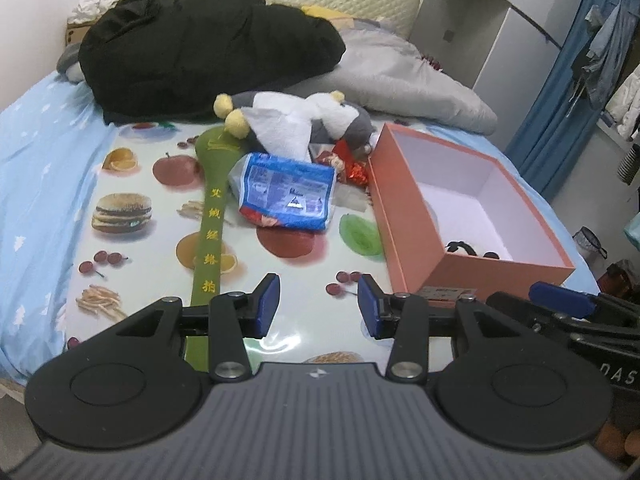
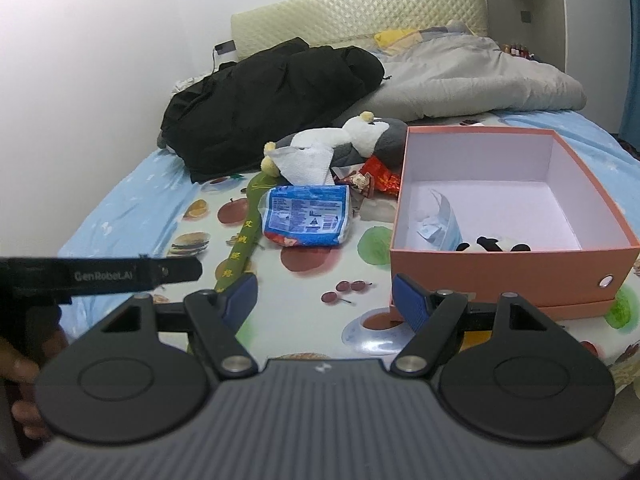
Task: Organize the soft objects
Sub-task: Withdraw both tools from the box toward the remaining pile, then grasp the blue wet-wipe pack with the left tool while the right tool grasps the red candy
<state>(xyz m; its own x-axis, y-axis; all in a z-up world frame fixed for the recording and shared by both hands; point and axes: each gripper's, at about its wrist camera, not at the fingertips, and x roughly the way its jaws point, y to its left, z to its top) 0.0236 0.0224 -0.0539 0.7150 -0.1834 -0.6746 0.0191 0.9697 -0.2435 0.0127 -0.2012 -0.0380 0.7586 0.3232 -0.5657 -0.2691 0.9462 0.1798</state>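
- Right wrist view: the orange box (image 2: 508, 268) sits open on the bed, already holding a small panda plush (image 2: 494, 245) and a crumpled plastic packet (image 2: 438, 220).
- Left to sort, just beside the box: a blue tissue pack (image 2: 306, 220), a grey-and-white plush toy (image 2: 360, 138), red wrappers (image 2: 378, 178) and a long green fabric swatter (image 2: 236, 254).
- So I judge the task early, with most items still outside.
- Both claws are empty: the right claw (image 2: 324, 304) stands wide apart, the left claw (image 1: 318, 306) partly apart.
- A fruit-print sheet (image 1: 132, 240) covers the blue bed; a black coat (image 1: 208, 48) and grey quilt (image 1: 404, 68) lie behind.
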